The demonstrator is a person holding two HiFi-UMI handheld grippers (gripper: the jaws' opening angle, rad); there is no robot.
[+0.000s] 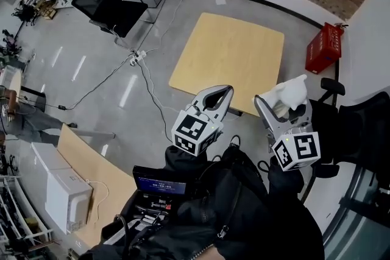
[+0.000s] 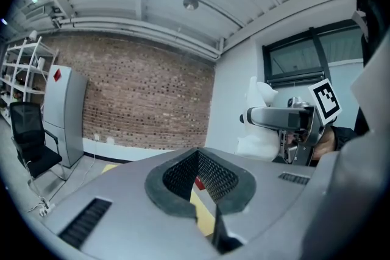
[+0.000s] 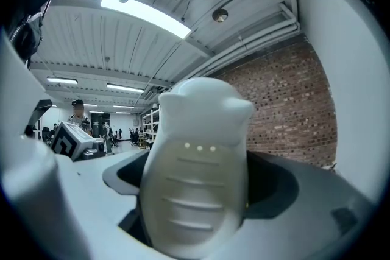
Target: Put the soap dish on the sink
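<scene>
A: Head view?
B: Soap dish (image 1: 291,93) is clamped in the right gripper (image 1: 284,108), just beside the left gripper (image 1: 220,94). White, smooth, rounded.
A: Left gripper view?
B: Jaws together, nothing between them. Ribbed black pads (image 2: 213,175). The dish sits off to the right.
A: Right gripper view?
B: Jaws pinch the dish's sides. Glossy surface, horizontal ridges, three small dots.

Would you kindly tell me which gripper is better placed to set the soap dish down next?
Right. The right gripper is shut on the white soap dish, so it only needs to carry and release it. The left gripper is shut on nothing.
</scene>
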